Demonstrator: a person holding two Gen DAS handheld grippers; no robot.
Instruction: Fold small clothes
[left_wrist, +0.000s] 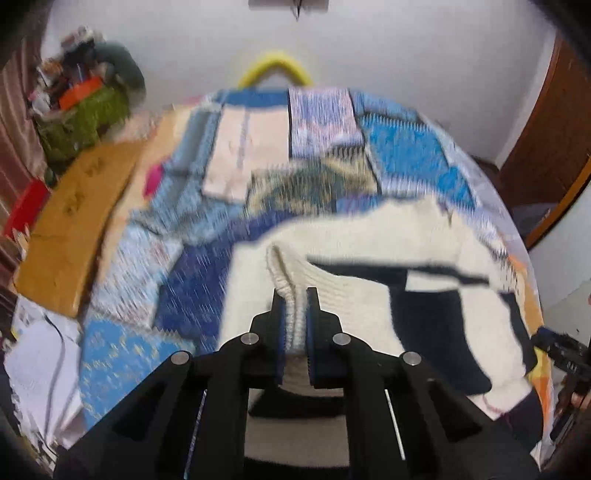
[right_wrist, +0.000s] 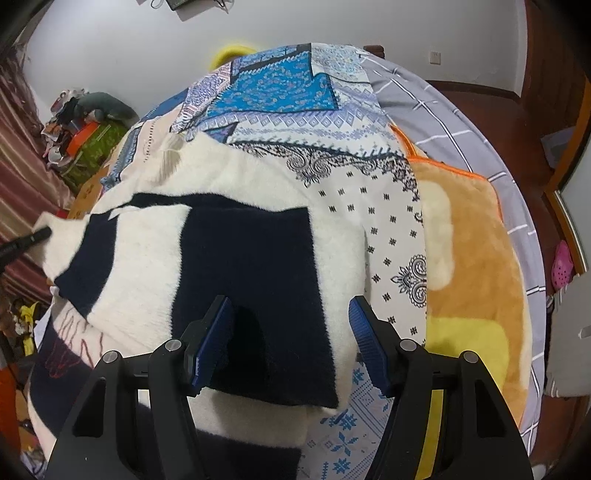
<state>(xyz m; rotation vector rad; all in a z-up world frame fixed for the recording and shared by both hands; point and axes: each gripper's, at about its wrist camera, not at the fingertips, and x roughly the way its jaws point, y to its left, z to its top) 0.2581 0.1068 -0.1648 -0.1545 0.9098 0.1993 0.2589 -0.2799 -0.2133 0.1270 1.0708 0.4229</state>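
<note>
Across the patchwork bedspread (right_wrist: 295, 110) lay a soft, floppy cream-and-navy sweater (right_wrist: 229, 258), its ribbed edge pinched by the left gripper (left_wrist: 295, 295), the right gripper (right_wrist: 291, 310) spread wide over its near hem, likely the best hold.

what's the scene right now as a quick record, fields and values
garment: cream and navy sweater, lying on the patchwork bedspread
left gripper: shut on a ribbed cream edge of the sweater
right gripper: open, fingers either side of a navy panel, nothing gripped
beside sweater: orange plush blanket on its right
farther back: folded pale cloth on the bedspread
image quality: left wrist view is motion-blurred
fold state: sweater partly bunched, not a neat fold yet
</note>
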